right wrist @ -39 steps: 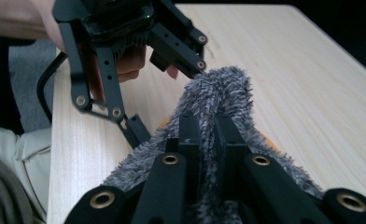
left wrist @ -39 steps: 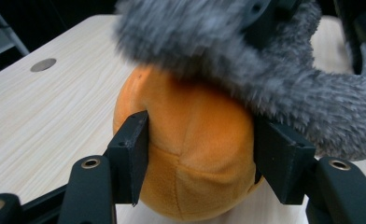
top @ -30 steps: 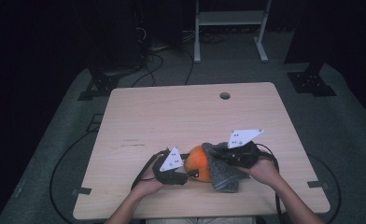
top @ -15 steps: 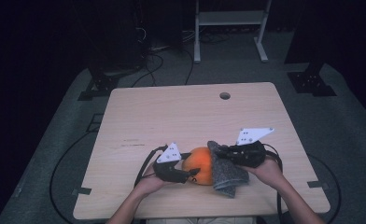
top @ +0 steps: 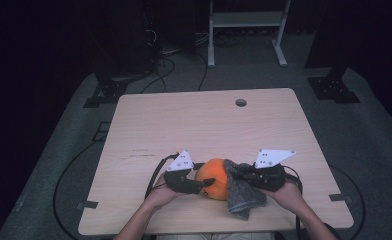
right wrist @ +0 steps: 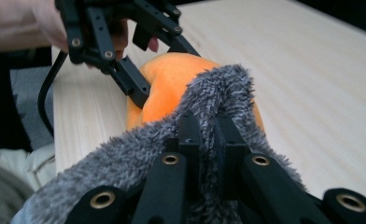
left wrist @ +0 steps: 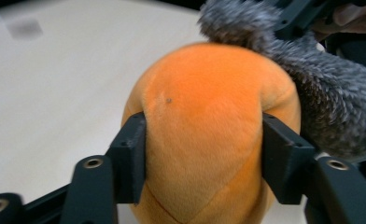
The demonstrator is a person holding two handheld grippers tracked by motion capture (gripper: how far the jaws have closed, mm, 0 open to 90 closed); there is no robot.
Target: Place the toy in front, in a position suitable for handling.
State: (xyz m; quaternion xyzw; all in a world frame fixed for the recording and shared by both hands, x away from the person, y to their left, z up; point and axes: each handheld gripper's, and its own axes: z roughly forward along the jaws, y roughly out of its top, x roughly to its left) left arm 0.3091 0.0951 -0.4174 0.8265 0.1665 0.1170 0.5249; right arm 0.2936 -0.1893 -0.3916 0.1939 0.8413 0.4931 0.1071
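A round orange plush point(top: 215, 177) sits on the wooden table point(top: 199, 125) near its front edge. My left gripper point(top: 205, 174) comes in from the left. Its jaws have just been closing, and the pads point(left wrist: 132, 158) press into both sides of the plush point(left wrist: 204, 126), so it is shut on it. A grey fuzzy cloth point(top: 241, 192) drapes over the right side of the plush and hangs to the tabletop. My right gripper point(right wrist: 207, 135) is shut on a fold of this cloth point(right wrist: 125, 158), close to the plush point(right wrist: 167, 88).
The table has a small round hole point(top: 241, 102) near its far edge. Black cables point(top: 156, 172) trail from the grippers over the front edge. A white metal stand point(top: 246, 30) and dark equipment stand on the floor beyond the table.
The right gripper with the cloth has shifted slightly right and toward the front edge, uncovering more of the plush. The left gripper has stayed at the plush.
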